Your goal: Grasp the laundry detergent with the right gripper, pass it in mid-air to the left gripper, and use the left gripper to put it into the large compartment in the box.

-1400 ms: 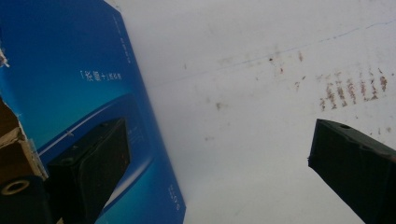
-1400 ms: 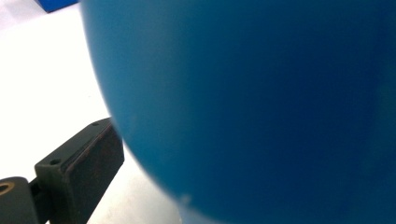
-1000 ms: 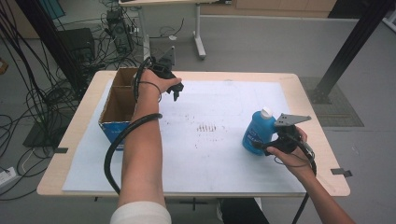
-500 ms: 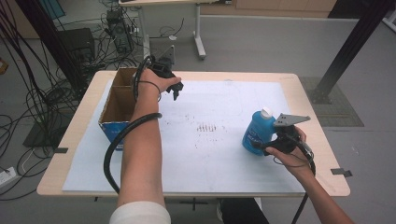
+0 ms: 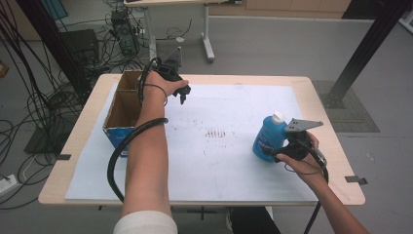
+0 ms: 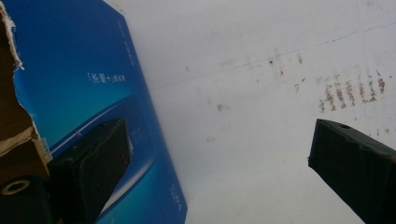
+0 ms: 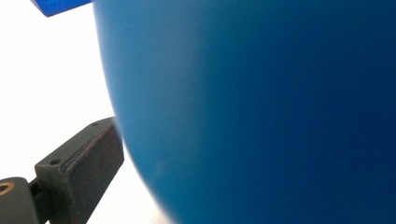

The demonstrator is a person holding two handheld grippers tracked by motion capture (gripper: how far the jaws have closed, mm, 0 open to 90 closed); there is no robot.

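1. Comparing this moment with a second ago, almost nothing has shifted: your right gripper (image 5: 272, 152) still stands against the blue plastic bottle with the white cap (image 5: 269, 135), upright on the white sheet near the right side of the bench (image 5: 321, 87).
2. Its one visible jaw touches the bottle's wall in the right gripper view, so you appear to be clamping it, though the other jaw is hidden.
3. Your left gripper (image 5: 184, 95) hangs wide open, empty, just beside the open cardboard box with blue sides (image 5: 117, 127).
4. Judging by this, the bottle is gripped but not yet lifted.
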